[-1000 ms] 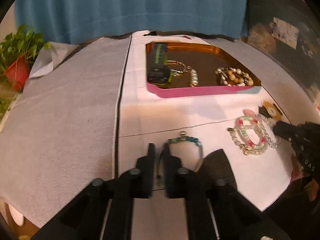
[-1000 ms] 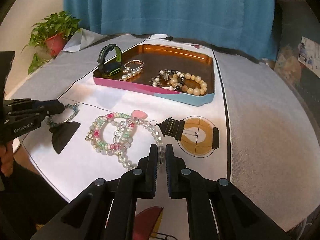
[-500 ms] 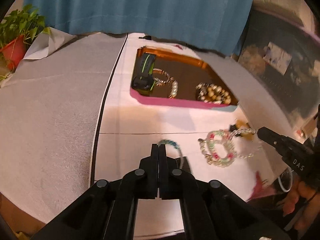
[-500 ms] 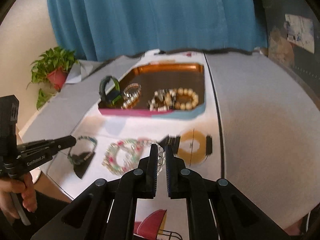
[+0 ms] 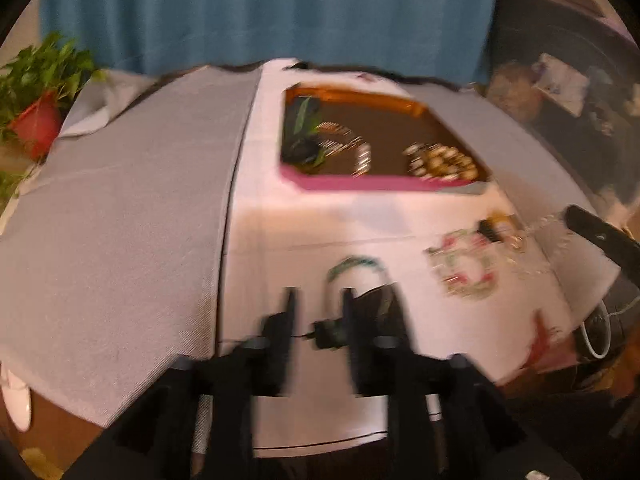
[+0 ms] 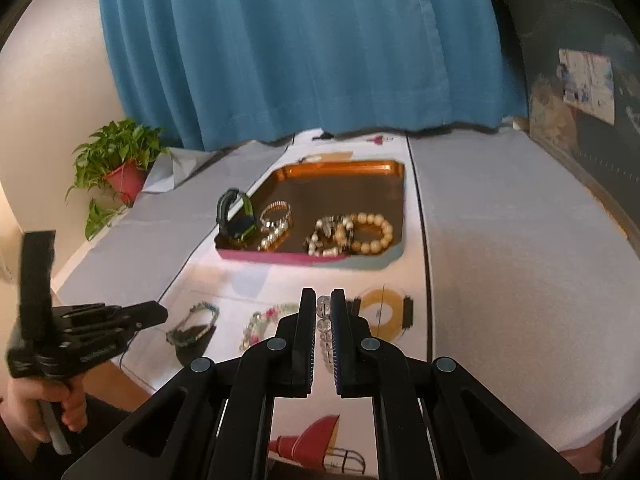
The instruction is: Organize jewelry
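Opened since 1 second ago, left tool [image 5: 318, 300] spreading astride teal bracelet [image 5: 354, 270] on tabletop [image 5: 120, 240], nothing gripped; right tool [image 6: 320, 304] risen, clamped on clear bead strand [image 6: 323, 320], bound for tray [image 6: 340, 172].

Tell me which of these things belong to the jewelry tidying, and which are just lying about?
Part of the job:
tray
clear bead strand
teal bracelet
pink-green bracelets
right gripper
left gripper

Just lying about:
potted plant
blue curtain
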Demonstrator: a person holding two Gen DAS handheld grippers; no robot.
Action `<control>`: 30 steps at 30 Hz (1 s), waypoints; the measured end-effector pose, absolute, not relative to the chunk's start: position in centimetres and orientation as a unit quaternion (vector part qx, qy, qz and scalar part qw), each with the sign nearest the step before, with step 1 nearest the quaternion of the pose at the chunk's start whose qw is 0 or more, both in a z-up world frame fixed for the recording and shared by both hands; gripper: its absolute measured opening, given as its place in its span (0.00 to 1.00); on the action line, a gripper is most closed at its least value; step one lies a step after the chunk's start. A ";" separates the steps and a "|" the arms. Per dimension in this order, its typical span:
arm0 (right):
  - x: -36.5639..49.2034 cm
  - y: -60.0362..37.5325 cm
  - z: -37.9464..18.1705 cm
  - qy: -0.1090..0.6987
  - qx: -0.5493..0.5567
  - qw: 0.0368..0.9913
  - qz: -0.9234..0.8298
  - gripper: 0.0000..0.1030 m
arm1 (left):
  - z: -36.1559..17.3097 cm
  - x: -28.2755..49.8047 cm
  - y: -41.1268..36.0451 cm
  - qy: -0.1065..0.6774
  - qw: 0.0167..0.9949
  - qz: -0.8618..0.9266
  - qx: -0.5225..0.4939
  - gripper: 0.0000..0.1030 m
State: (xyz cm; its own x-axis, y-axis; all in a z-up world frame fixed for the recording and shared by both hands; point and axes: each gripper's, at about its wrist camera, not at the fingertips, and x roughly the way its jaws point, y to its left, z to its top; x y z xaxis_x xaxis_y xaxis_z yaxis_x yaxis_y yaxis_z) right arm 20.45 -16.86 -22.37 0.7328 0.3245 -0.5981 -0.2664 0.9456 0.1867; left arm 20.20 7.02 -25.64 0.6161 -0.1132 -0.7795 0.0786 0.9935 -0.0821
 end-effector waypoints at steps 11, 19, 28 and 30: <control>21.7 -17.1 -28.7 0.390 -0.022 0.908 0.148 0.10 | -27.3 21.7 6.2 0.429 0.900 -0.067 0.037 0.15; 21.9 -16.4 -29.3 0.383 -0.065 0.909 0.151 0.10 | -27.1 21.9 6.0 0.437 0.896 -0.079 0.009 0.01; 21.6 -16.4 -24.1 0.343 -0.015 0.922 0.178 0.07 | -23.1 19.7 4.7 0.404 0.910 -0.091 -0.023 0.01; 21.0 -16.5 -23.0 0.331 -0.020 0.927 0.177 0.07 | -22.5 19.3 4.3 0.404 0.908 -0.101 -0.037 0.01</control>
